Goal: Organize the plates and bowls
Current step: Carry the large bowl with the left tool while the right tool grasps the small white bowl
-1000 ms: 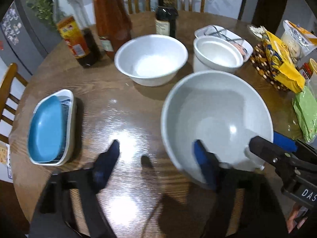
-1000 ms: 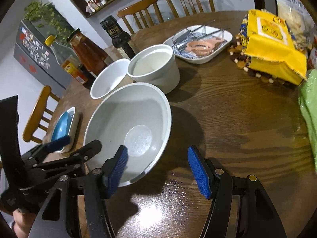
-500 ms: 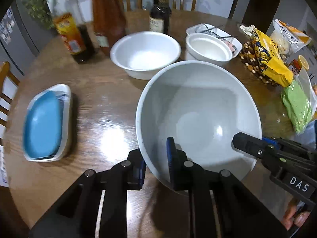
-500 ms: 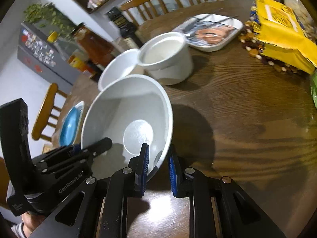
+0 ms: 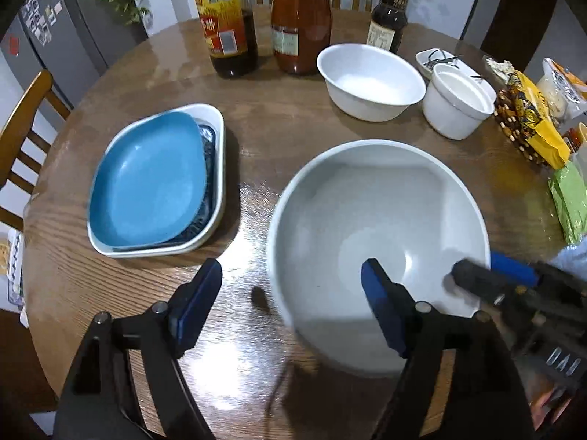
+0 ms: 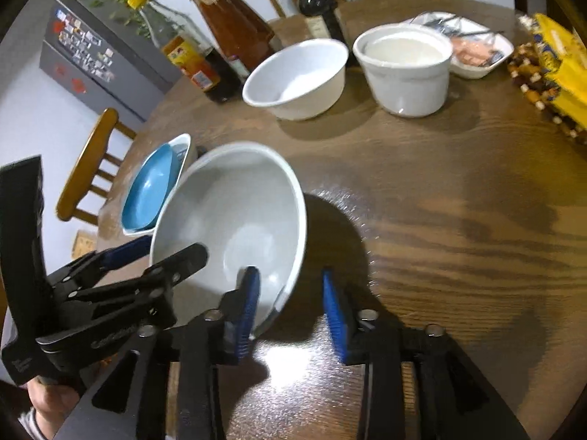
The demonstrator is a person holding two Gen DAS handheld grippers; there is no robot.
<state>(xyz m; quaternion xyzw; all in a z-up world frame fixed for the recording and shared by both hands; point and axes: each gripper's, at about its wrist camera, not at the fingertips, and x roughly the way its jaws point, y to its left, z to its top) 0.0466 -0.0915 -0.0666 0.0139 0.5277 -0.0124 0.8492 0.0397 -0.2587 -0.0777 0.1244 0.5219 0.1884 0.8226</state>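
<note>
A large pale grey bowl (image 5: 378, 227) sits on the round wooden table, also seen in the right wrist view (image 6: 234, 220). My left gripper (image 5: 291, 295) is open, its fingers straddling the bowl's near-left rim. My right gripper (image 6: 290, 304) is open, straddling the bowl's rim on the other side. A blue plate (image 5: 146, 179) lies in a white dish (image 5: 216, 135) to the left. A white bowl (image 5: 370, 80) and a white cup-shaped bowl (image 5: 456, 101) stand farther back.
Sauce bottles (image 5: 227, 18) and a dark bottle (image 5: 389, 11) stand at the back. A white tray with utensils (image 6: 473, 44), snack packets (image 5: 528, 121) and a green bag (image 5: 570, 201) line the right side. Wooden chairs surround the table.
Both grippers were shut on the grey bowl's rim half a second ago; now both have opened. The bowl has shifted left, closer to the blue plate.
</note>
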